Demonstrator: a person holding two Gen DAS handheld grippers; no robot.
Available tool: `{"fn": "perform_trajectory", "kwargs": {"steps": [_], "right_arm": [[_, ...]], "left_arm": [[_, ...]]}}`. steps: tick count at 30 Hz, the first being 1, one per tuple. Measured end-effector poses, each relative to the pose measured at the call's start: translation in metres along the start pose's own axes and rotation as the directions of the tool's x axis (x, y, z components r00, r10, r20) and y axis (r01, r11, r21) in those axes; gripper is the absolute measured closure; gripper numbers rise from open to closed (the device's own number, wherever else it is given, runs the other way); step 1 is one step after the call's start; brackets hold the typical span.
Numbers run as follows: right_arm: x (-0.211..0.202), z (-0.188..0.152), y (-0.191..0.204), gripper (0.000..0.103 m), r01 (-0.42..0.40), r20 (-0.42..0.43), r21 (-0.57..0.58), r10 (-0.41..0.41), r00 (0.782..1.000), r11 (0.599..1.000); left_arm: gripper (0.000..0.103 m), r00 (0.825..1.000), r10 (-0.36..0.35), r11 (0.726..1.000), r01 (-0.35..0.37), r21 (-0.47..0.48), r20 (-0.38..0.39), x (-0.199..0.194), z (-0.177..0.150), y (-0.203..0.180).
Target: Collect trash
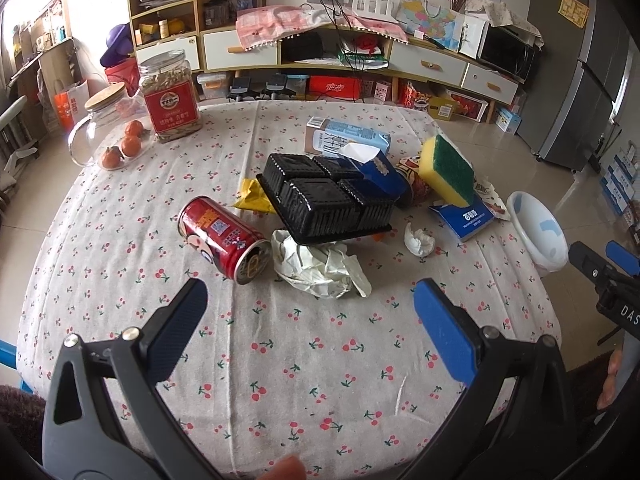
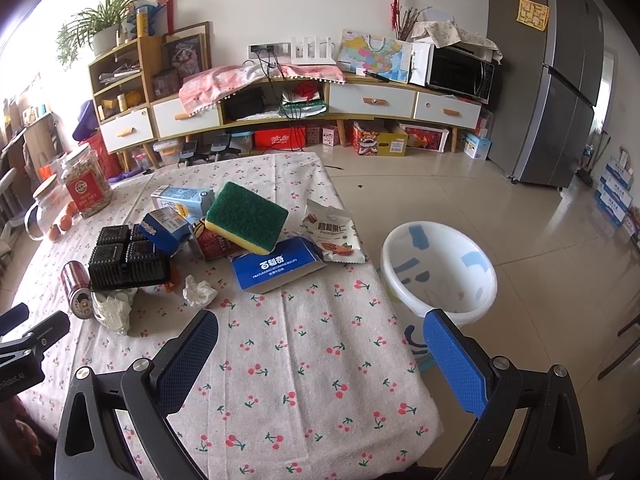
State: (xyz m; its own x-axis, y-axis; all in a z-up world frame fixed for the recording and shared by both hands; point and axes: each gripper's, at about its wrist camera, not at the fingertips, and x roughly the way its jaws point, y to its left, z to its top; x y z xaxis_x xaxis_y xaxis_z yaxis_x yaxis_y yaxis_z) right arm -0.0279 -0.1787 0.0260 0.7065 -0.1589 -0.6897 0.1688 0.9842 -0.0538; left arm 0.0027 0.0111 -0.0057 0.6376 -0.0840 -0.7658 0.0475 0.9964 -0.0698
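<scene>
The trash lay heaped in the middle of your table (image 1: 120, 240), on the cherry-print cloth. A red can (image 1: 224, 238) lay on its side, its open end touching a crumpled white wrapper (image 1: 320, 266). Just behind them an upturned black plastic tray (image 1: 328, 196) rested with one edge on the wrapper and a yellow wrapper (image 1: 252, 196) poking out from under its far side. A small wad of tissue (image 1: 418, 238) sat apart to the right. Further right a sponge (image 2: 248, 216), green side up, leaned tilted on a blue biscuit box (image 2: 280, 270), with a nut packet (image 2: 334, 236) beside it and a milk carton (image 2: 182, 200) behind. The white bin (image 2: 440, 276) stood on the floor just off the table's right edge.

Your left gripper (image 1: 310, 312) hovered over the bare cloth near the can and wrapper, jaws spread wide and holding nothing. Your right gripper (image 2: 320, 340) hung above the table's near right part, beside the bin, jaws likewise spread and empty.
</scene>
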Motion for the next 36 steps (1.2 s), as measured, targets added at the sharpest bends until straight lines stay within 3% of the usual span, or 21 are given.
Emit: {"fn": "perform_trajectory", "kwargs": {"steps": [10,19,24,28,30,36], "right_arm": [[0.018,0.047,0.006,0.0,-0.047,-0.118,-0.105,0.034,0.992,0.993],[0.059,0.083,0.016,0.0,-0.126,-0.221,-0.09,0.104,0.97,0.988],[0.095,0.095,0.03,0.0,-0.192,-0.267,-0.097,0.16,0.95,0.977],[0.131,0.099,0.047,0.0,-0.249,-0.329,-0.168,0.183,0.926,0.954],[0.146,0.1,0.057,0.0,-0.272,-0.355,-0.222,0.182,0.917,0.936],[0.174,0.102,0.093,0.0,-0.254,-0.336,-0.468,0.095,0.937,0.846]], "left_arm": [[0.001,0.986,-0.06,0.998,0.062,0.009,-0.153,0.023,0.035,0.031],[0.001,0.974,0.022,0.999,-0.028,-0.023,-0.225,0.051,0.067,0.07],[0.001,0.969,-0.017,0.995,-0.007,-0.095,-0.248,0.067,0.067,0.09],[0.005,0.947,-0.08,0.989,0.036,-0.142,-0.31,0.083,0.061,0.095],[0.006,0.947,-0.086,0.989,0.044,-0.141,-0.308,0.085,0.062,0.095],[0.006,0.957,-0.111,0.991,0.088,-0.097,-0.269,0.086,0.073,0.091]]}}
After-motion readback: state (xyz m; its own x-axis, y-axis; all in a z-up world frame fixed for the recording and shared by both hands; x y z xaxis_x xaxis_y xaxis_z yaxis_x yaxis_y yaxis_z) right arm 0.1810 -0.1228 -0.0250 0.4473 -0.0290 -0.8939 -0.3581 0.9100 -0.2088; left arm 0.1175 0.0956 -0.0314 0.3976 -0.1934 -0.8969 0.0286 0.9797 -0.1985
